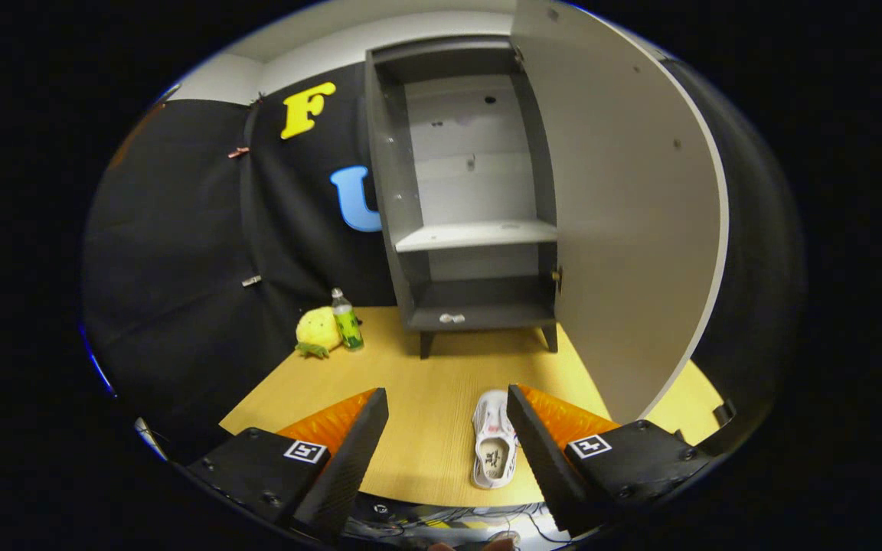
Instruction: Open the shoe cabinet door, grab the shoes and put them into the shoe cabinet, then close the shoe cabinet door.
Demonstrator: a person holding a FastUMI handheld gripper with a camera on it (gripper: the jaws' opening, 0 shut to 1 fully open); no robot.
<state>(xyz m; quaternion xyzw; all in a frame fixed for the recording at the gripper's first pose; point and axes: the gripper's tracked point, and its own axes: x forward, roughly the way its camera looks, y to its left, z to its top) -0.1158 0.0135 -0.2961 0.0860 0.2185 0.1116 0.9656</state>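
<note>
The grey shoe cabinet stands on the wooden floor, beyond the fingers, with its door swung wide open to the right. Inside are a white middle shelf and a dark bottom shelf; both look bare apart from a small pale mark on the bottom edge. One white shoe lies on the floor, toe pointing toward the cabinet, just inside the right finger. My gripper is open, its fingers wide apart and holding nothing, with the shoe close to the right finger.
A yellow plush toy and a green bottle stand left of the cabinet by the black cloth wall. The open door's edge reaches down to the floor close to the right finger. Cables lie at the floor's near edge.
</note>
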